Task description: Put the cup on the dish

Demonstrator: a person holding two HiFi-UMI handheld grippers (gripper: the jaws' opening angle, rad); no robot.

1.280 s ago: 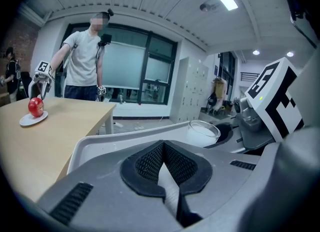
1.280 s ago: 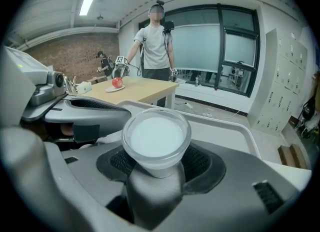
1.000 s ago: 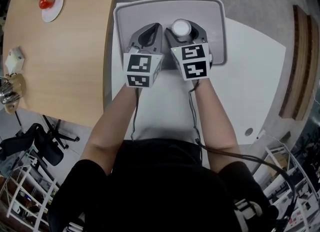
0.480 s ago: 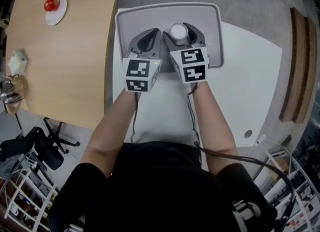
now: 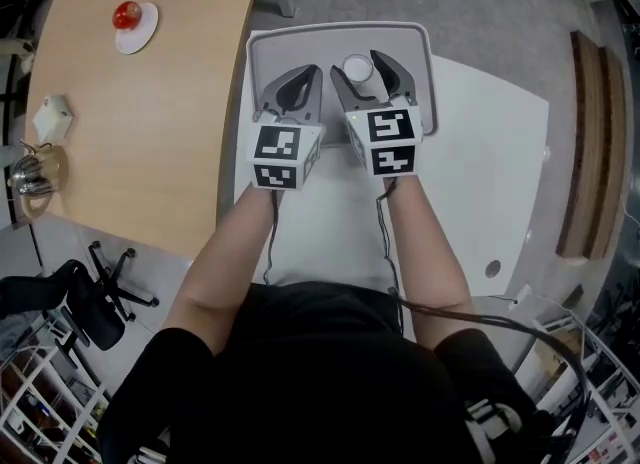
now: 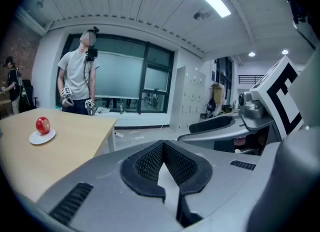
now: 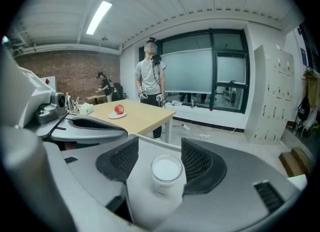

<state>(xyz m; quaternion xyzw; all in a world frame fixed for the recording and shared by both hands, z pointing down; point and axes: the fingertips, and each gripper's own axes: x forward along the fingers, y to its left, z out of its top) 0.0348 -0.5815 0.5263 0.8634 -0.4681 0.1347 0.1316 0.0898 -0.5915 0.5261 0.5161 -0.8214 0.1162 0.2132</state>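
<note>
Grey carpet [image 5: 480,12] runs under this office, with a brick wall [image 7: 50,73] on one side and dark-framed windows [image 7: 215,76] at the back. A person [image 7: 150,81] in a light shirt stands by the far end of the wooden counter [image 5: 140,132]. That counter lies to my left. Straight ahead of me is the white counter [image 5: 480,172], the two meeting edge to edge. An office chair [image 5: 85,287] stands below the wooden counter's near edge.

A grey tray [image 5: 310,44] sits at the white counter's far left corner, and both my grippers reach into it side by side. My left gripper [image 6: 163,143] has its jaws closed tip to tip with nothing between them. It lies on the side of the tray nearer the wooden counter. My right gripper [image 7: 160,140] has its jaws spread apart, one on each side of the cup [image 7: 166,171]. The cup stands upright on the tray floor and looks white inside. There is a clear gap between it and the left pad. It is close to the right pad, and I cannot tell whether they touch.

At the wooden counter's left edge are a metal kettle [image 5: 25,180] and a white box [image 5: 52,117]. The dish [image 5: 135,27], small and white, lies near that counter's far edge, well apart from the cup. A red apple [image 5: 127,14] rests on the dish. The tray's raised rim, my left gripper and a stretch of bare wood lie between cup and dish.
</note>
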